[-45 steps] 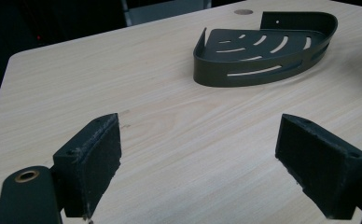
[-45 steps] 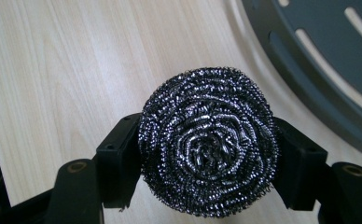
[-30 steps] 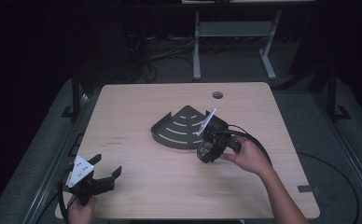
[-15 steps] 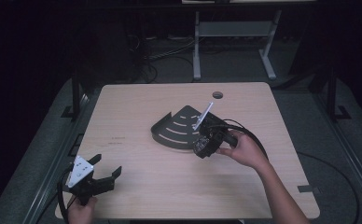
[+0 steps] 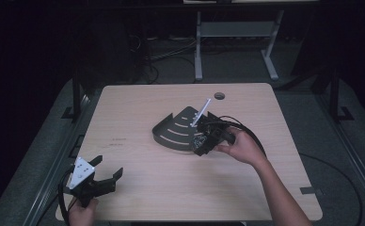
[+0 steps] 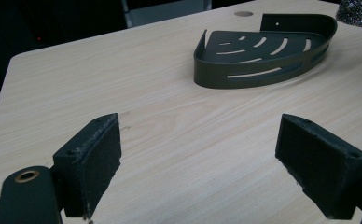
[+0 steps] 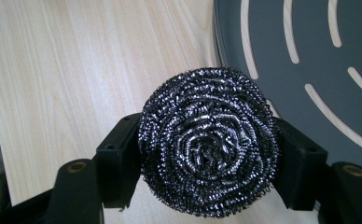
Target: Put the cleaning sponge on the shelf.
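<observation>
- High view: fixed above the near edge, facing forward and down over the whole table (image 5: 138, 188).
- Left gripper view: low at the near-left corner, facing the distant corner rack (image 6: 263, 58).
- Right gripper view: close, looking down beside the same rack (image 7: 309, 56).

Readable text: none showing | table (image 5: 138, 188): faint dark marks appearing, too small to read | tray (image 6: 263, 56), scourer (image 7: 209, 140): bearing no labels or brands
</observation>
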A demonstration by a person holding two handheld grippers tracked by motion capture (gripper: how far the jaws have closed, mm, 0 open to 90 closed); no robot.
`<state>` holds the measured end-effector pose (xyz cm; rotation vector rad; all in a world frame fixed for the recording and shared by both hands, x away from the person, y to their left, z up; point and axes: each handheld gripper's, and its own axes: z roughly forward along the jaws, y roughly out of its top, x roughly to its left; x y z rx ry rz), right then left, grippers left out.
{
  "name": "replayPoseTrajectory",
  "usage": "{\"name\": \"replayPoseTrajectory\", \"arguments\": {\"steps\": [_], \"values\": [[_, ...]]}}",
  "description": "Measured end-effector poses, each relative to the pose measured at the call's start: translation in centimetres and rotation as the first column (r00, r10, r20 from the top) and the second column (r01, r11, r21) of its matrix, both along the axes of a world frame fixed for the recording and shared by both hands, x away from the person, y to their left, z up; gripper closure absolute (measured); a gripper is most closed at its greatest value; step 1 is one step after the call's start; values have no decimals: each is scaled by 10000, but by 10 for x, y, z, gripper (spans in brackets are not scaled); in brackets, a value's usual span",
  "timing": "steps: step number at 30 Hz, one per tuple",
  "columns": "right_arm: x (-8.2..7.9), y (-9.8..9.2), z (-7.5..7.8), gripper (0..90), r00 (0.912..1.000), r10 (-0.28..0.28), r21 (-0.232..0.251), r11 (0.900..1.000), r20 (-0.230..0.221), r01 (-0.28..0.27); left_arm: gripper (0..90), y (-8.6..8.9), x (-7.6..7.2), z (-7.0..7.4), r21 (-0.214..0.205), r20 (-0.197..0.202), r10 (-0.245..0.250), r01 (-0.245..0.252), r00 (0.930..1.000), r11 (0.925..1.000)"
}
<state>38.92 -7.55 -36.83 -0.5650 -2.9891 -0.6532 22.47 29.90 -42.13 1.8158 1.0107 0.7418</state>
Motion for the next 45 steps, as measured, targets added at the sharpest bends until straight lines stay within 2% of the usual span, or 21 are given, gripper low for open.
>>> {"name": "replayPoseTrajectory", "arguments": {"steps": [9,16,27,45], "values": [[7,10,5,331,10000,62,-134,9999,62,-61,137,2,0,0,-13,6,20,-20,10000,10000],[17,16,5,331,10000,17,-179,9998,-85,-19,137,3,0,0,5,20,51,-51,10000,10000],[35,20,3,331,9996,-271,-232,9994,-99,269,138,3,-1,1,0,35,52,-52,10000,10000],[56,17,-16,330,9960,-877,-163,9960,-182,874,138,2,0,0,-11,11,28,-28,10000,10000]]}}
